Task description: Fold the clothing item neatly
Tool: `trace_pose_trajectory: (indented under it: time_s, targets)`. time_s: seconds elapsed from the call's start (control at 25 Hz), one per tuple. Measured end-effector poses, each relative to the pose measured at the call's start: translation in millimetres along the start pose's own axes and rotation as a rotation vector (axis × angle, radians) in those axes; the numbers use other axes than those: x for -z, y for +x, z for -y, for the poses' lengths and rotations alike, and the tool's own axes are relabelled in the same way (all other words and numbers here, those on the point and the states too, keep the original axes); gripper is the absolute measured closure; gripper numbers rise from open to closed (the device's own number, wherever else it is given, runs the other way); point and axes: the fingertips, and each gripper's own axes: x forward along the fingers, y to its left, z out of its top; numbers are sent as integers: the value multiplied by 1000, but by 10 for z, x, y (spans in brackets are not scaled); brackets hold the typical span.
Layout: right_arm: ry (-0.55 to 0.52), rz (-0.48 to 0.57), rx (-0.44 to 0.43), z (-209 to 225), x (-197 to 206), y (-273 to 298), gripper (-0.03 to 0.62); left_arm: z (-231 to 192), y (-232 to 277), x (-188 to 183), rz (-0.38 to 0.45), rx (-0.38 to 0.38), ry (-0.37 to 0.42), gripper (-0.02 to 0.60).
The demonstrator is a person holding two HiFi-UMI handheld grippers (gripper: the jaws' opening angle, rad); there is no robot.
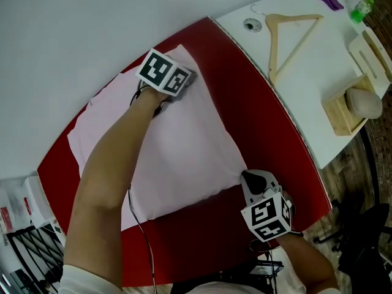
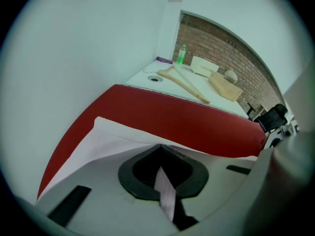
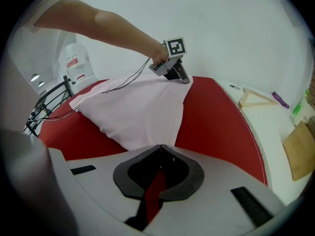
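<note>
A pink garment (image 1: pixel 184 152) lies flat on the red table (image 1: pixel 263 127), its 11 o'clock corner pinched in the left gripper (image 2: pixel 160 149), probably for folding, while the right gripper (image 3: pixel 160 146) sits closed and empty at 5 o'clock.

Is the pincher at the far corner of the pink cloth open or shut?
Shut: the left gripper has its jaws together, pinching a strip of the pink cloth between them.
</note>
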Motion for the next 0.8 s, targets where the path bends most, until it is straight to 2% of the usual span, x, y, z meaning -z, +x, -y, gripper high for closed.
trace_pose_trajectory:
  time_s: [0.08,0.16,0.28,0.4,0.52,0.68,0.8]
  targets:
    - [-5,32,19,22,-80,-53,580,54,-89,-42,18,6,34,577]
    - [-13,85,37,61,-214,-114,580,224,-214,-65,15,66,86,577]
    - [-30,139,37,97,-452,-92,580,637,-315,47,-43,198,161,577]
    - [-29,185,14,116,-809,53,580,977,-282,225,-104,263,222,577]
    - [-20,164,-30,98,-1045,328,580,1119,-232,339,-115,264,225,577]
    - [-6,41,-16,232,-863,639,580,1094,-116,357,-92,212,186,577]
    - [34,19,2,383,-752,643,580,1061,-3,336,-84,171,193,577]
